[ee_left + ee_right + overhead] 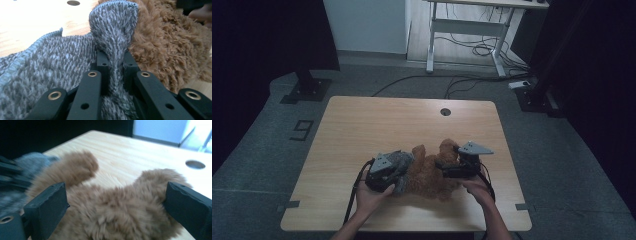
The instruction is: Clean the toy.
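- Fluffy brown plush toy bear (428, 172) lies on light wooden table (362, 125), near-centre, between both grippers; one limb (80, 167) sticks up toward far side.
- Grey knitted fuzzy cloth (50, 65) w/ light-blue stitched edge sits on the toy's left side, touching the fur; part of it drapes onto the tabletop.
- L gripper (384, 172) at left of toy, held in person's left hand (369, 195); grey three-cornered plate on top.
- L gripper view: black jaws pinched tight on a raised fold of the grey cloth (115, 37), pads pressing from both sides; fold stands upright above the jaws, brown fur just beside it on right.
- R gripper (457, 167) at right of toy, held in person's right hand (477, 187), grey plate on top too.
- R gripper view: jaws spread wide, one pad (47, 202) at left, other at right, brown fur between them. Left pad not pressing the fur; right pad is against or just beside fur edge, can't tell which. Nothing gripped.
- R view is motion-blurred; L gripper + grey cloth show as dark/grey smear at far left.
- Round cable hole (445, 111) in table, far of toy, well apart.
- Forearms come in from near edge; black cables trail from both grippers.
- Beyond table: grey floor, white desk frame (462, 30) w/ cables under it.
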`<state>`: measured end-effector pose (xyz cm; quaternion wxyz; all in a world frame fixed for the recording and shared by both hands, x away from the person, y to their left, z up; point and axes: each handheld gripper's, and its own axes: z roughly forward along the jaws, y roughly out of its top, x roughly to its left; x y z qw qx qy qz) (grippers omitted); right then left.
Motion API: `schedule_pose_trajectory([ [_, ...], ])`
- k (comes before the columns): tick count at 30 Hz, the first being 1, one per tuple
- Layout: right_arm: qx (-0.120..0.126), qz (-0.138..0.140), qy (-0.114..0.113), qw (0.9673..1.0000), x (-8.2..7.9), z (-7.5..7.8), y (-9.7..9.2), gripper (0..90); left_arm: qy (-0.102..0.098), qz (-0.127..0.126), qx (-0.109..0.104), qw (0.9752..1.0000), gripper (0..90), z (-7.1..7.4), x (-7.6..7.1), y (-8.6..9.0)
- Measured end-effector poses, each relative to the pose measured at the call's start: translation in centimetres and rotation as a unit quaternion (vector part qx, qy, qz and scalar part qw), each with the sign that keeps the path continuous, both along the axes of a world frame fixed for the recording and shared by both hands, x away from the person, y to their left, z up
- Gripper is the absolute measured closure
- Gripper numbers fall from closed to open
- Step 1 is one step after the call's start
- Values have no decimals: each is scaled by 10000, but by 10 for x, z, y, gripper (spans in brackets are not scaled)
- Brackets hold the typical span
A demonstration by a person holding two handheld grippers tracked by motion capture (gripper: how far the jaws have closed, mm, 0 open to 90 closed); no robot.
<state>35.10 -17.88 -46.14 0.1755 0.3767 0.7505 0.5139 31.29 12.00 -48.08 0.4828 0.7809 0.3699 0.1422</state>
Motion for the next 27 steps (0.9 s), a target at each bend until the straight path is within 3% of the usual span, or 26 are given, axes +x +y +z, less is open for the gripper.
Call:
schedule_pose_trajectory([
  [2, -39, -12, 127, 9999, -3, -11, -2, 8, -23, -19, 11, 10000, 806, -1, -2, 0],
  [5, 262, 50, 328, 9991, -11, -22, -9, 3, -56, -40, 30, 10000, 807, -2, -6, -1],
  [9, 485, 249, 605, 9967, -21, -32, -11, 0, -82, -48, 11, 10000, 807, -4, -12, -1],
  [12, 477, 516, 782, 9945, -23, -38, -5, 0, -104, -36, -18, 9999, 807, -5, -14, 0],
  [14, 263, 826, 886, 9923, -26, -44, 5, 0, -106, -35, -29, 9999, 807, -6, -15, 1],
  [16, -213, 853, 687, 9938, -32, -51, 18, 3, -117, -37, -27, 9999, 807, -6, -15, 1],
  [17, -422, 823, 554, 9942, -34, -54, 21, 75, -136, -32, -36, 9999, 806, -7, -15, 1],
  [21, -325, 777, 118, 9964, -37, -55, 15, 341, -169, -12, -209, 9996, 805, -9, -16, 1],
  [24, -452, 638, -318, 9964, -38, -53, 17, 430, -133, 22, -369, 9992, 803, -8, -12, -1],
  [25, -614, 480, -633, 9949, -37, -51, 21, 450, -120, 41, -389, 9992, 803, -8, -11, -2],
  [27, -786, 310, -881, 9925, -31, -49, 26, 463, -147, 122, -396, 9990, 800, -6, -6, -4],
])
